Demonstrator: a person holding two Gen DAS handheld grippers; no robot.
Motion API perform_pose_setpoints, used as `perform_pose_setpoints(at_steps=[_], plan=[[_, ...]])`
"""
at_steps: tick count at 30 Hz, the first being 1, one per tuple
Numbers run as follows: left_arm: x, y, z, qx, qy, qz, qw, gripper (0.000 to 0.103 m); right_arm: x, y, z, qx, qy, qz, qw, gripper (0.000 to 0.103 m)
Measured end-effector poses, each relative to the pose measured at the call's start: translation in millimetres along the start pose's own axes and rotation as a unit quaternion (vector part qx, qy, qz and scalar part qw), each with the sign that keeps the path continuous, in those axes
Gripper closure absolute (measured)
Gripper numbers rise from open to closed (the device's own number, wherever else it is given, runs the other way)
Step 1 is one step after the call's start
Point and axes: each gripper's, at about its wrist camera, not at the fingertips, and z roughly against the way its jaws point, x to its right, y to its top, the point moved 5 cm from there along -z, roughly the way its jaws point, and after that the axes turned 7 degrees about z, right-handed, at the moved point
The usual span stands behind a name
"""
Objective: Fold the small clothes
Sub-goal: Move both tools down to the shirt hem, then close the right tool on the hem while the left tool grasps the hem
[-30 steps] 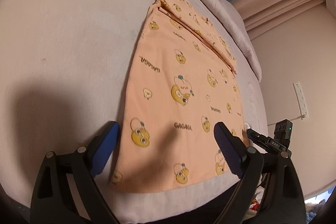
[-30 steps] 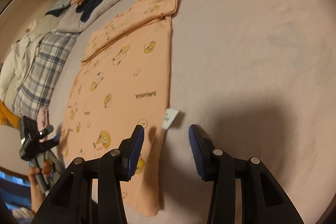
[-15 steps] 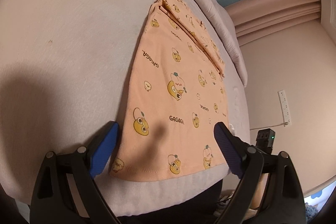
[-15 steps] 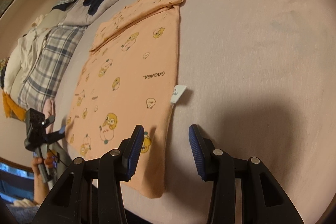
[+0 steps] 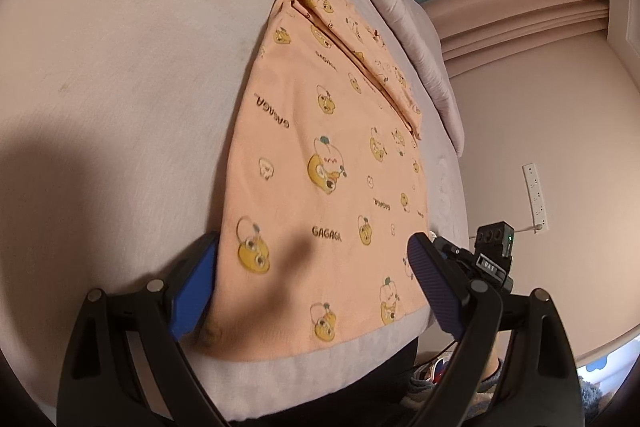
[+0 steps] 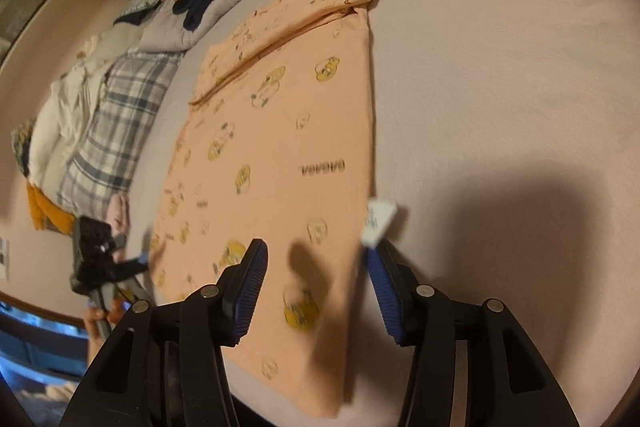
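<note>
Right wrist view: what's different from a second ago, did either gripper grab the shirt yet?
Nothing grabbed yet. The right gripper jaws are opening, wider apart than a second ago, now straddling the near side edge of the peach cartoon-print cotton shirt, by its white care label. Both views shifted slightly. Unchanged: the left gripper is wide open over the hem, and the shirt lies flat on the pale bed sheet.

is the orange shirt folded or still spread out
Partly folded: the orange shirt lies flat on the bed, its far end doubled over in a band.
</note>
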Motion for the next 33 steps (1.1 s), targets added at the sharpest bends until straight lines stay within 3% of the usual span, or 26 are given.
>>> perform_pose_setpoints(at_steps=[12, 17, 22, 33], plan=[[10, 19, -16, -0.013, -0.007, -0.004, 0.9999, 0.012, 4, 17, -11, 0.016, 0.061, -0.032, 0.997, 0.051], [11, 14, -15, -0.012, -0.013, -0.008, 0.9998, 0.013, 0, 9, -7, 0.013, 0.064, -0.017, 0.998, 0.052], [11, 10, -12, -0.013, -0.015, -0.005, 0.9998, 0.016, 0, 3, -7, 0.002, 0.068, -0.016, 0.998, 0.063], [17, -15, -13, -0.034, -0.009, -0.025, 0.9991, 0.016, -10, -16, -6, -0.021, 0.084, -0.004, 0.996, 0.063]])
